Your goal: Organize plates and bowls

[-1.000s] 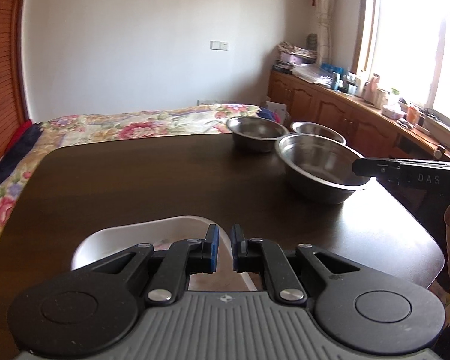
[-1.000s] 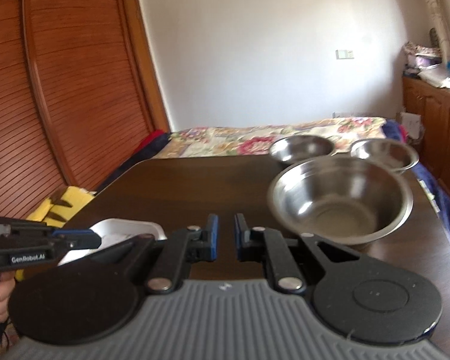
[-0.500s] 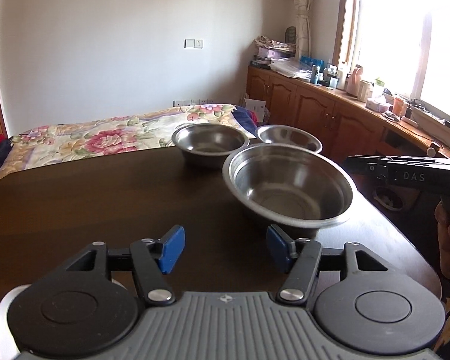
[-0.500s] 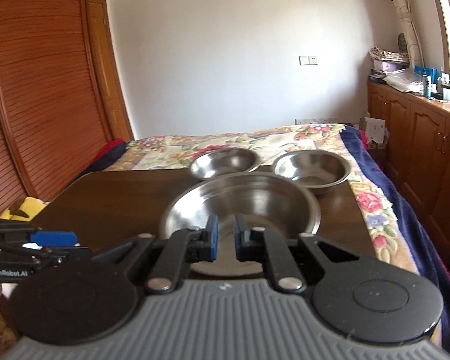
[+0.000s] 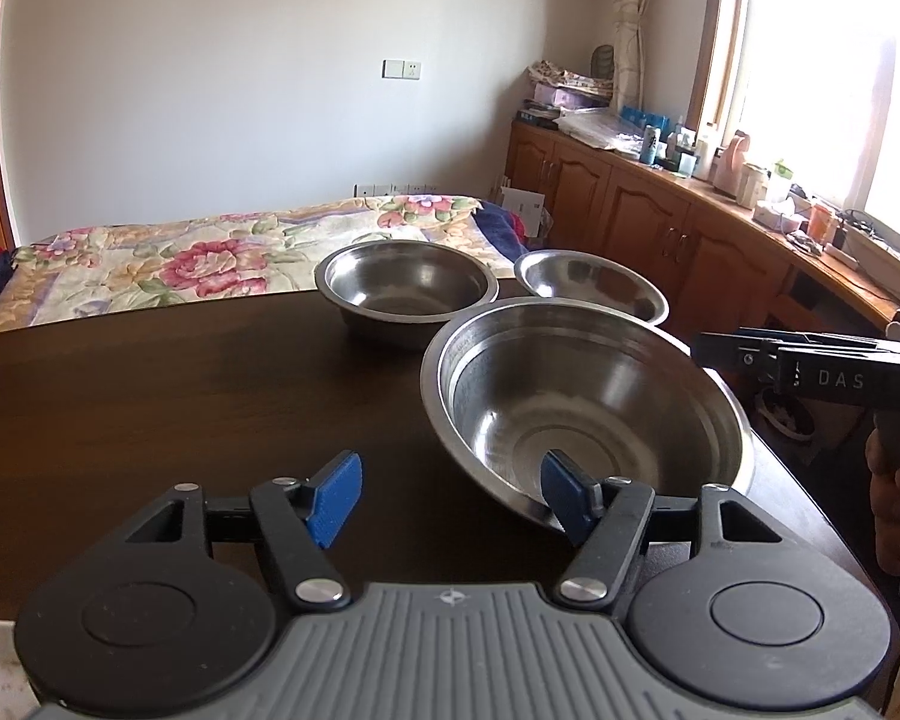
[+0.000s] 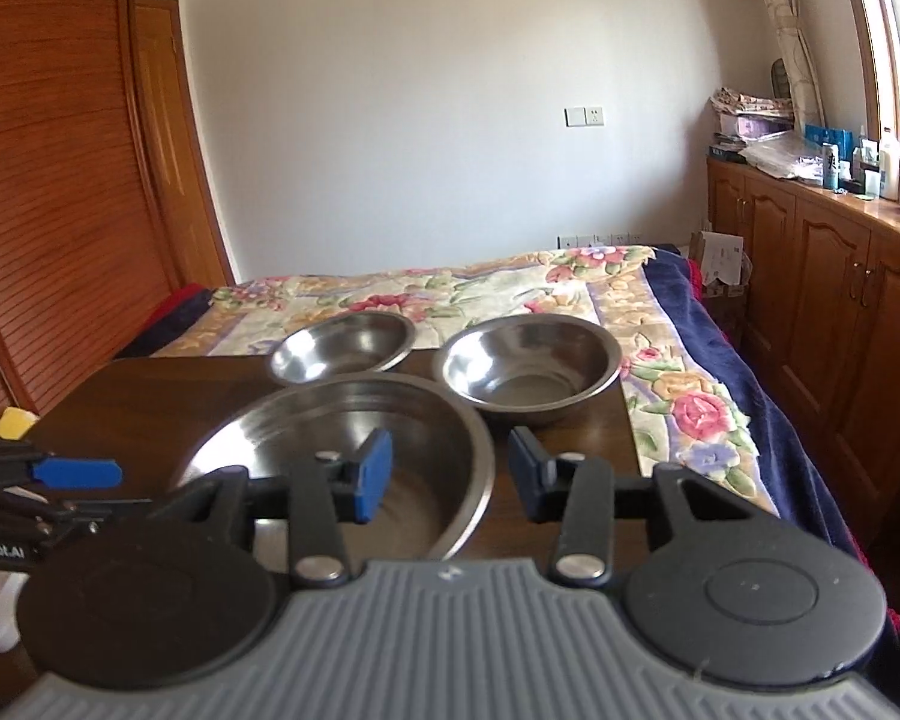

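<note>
Dark table [image 5: 150, 408], big steel bowl [image 5: 582, 402] at its 3 o'clock edge, mid bowl [image 5: 405, 288] at 12, small bowl [image 5: 591, 291] at 1, left gripper [image 5: 450, 498] jaws spread, right gripper [image 6: 444, 474] jaws spread astride the big bowl's rim.
</note>
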Tool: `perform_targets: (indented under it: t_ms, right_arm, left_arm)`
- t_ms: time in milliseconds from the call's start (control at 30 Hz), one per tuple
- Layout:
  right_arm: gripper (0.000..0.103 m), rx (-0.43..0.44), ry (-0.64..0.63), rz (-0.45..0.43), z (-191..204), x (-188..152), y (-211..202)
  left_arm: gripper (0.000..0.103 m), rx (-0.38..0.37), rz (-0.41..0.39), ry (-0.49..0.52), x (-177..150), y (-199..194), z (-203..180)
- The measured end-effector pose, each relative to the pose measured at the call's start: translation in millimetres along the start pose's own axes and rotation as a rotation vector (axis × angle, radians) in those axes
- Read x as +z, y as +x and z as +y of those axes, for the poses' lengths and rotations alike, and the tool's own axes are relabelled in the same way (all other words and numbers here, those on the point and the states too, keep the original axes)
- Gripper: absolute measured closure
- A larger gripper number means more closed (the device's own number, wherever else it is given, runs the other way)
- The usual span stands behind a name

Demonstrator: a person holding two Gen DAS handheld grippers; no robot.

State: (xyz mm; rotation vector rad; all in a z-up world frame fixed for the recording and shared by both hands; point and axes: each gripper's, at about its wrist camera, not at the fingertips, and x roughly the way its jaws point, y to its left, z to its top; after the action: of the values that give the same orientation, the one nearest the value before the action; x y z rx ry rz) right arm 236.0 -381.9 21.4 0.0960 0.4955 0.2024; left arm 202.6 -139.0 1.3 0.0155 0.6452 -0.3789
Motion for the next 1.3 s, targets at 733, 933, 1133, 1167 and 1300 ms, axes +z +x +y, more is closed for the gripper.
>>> perform_targets:
  t_ms: [733, 933, 1133, 1167, 1300]
  right_arm:
    - [0.047, 0.042, 0.012, 0.075, -16, -5, 30]
    - [0.048, 0.055, 0.028, 0.098, -18, -8, 35]
    - [0.054, 0.059, 0.045, 0.109, -18, -10, 37]
    - [0.054, 0.06, 0.046, 0.109, -18, -10, 37]
    - [0.06, 0.058, 0.048, 0.111, -18, -10, 39]
  left_arm:
    - [0.053, -0.005, 0.018, -0.039, 10, 30, -1]
    - [0.062, -0.005, 0.022, -0.048, 10, 32, 1]
    - [0.062, 0.0, 0.03, -0.045, 9, 36, 2]
    - [0.063, -0.002, 0.03, -0.046, 9, 36, 2]
    - [0.069, -0.01, 0.034, -0.05, 10, 36, 2]
